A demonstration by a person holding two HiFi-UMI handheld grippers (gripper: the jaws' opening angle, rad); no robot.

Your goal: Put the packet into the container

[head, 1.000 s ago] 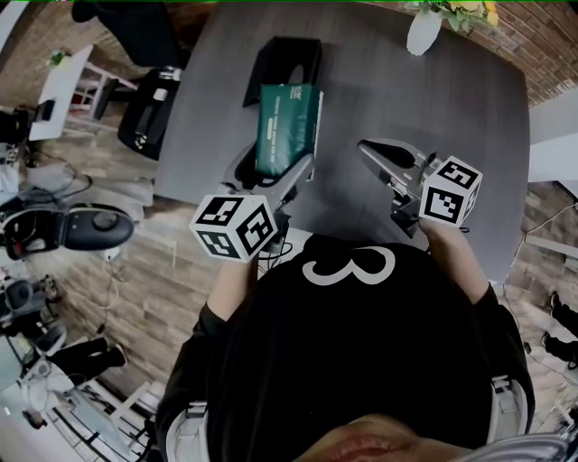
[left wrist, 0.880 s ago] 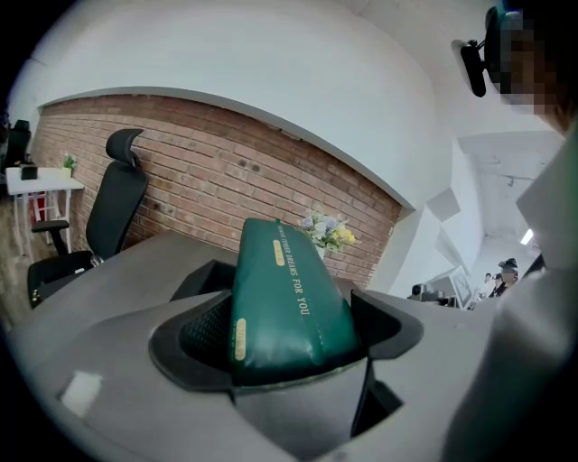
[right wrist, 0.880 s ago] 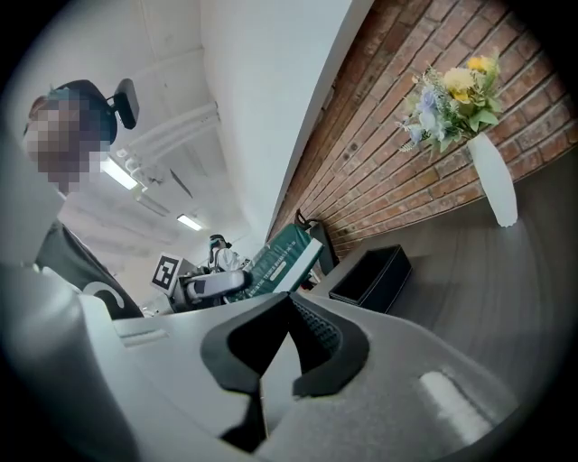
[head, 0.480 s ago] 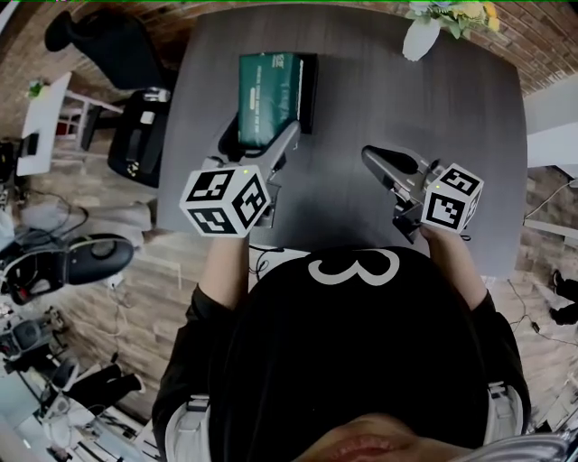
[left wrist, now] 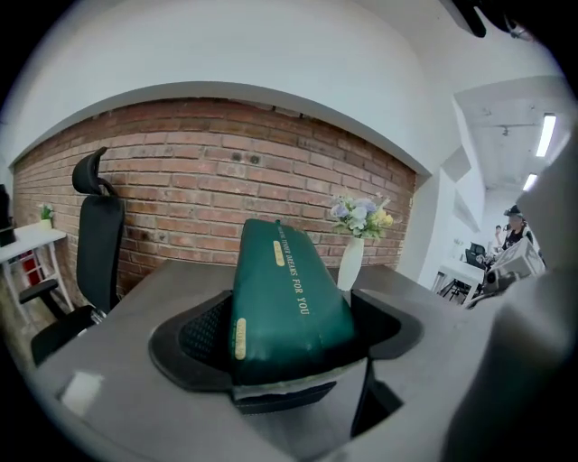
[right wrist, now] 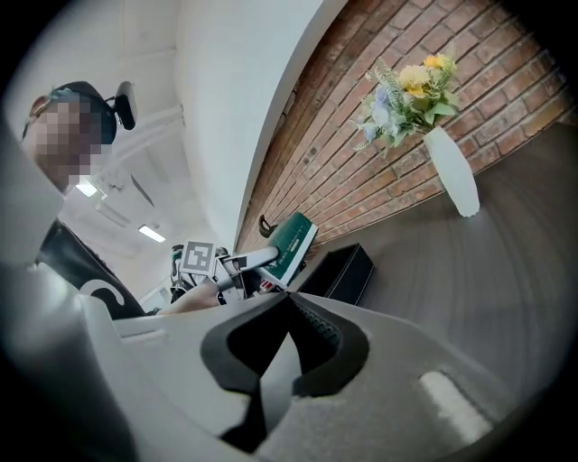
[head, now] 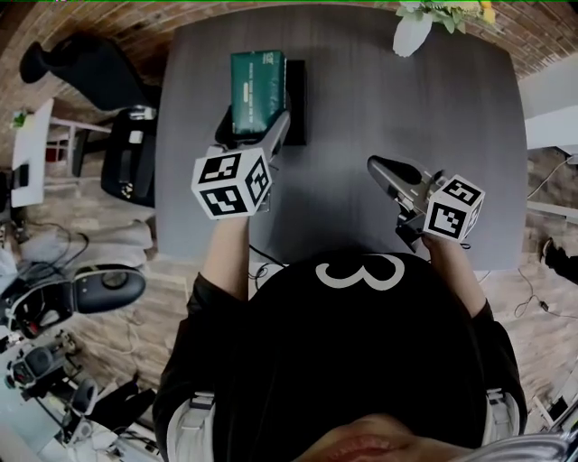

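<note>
My left gripper (head: 256,133) is shut on a dark green packet (head: 256,84) with gold print, held by its near end. In the left gripper view the packet (left wrist: 284,298) juts forward from the jaws, tilted up. It hangs above the black open container (head: 294,101) at the far left of the grey table (head: 388,108); most of the container is hidden under the packet. My right gripper (head: 386,171) is shut with nothing in it, over the table's near right part. The right gripper view shows the packet (right wrist: 294,239) above the black container (right wrist: 339,271).
A white vase with flowers (head: 414,27) stands at the table's far edge, right of the container. A black office chair (head: 86,68) and a white side table (head: 32,144) are beyond the table's left edge. A brick wall (left wrist: 181,171) backs the table.
My left gripper has carried the packet farther away across the table, over the black container. The right gripper has barely moved.
</note>
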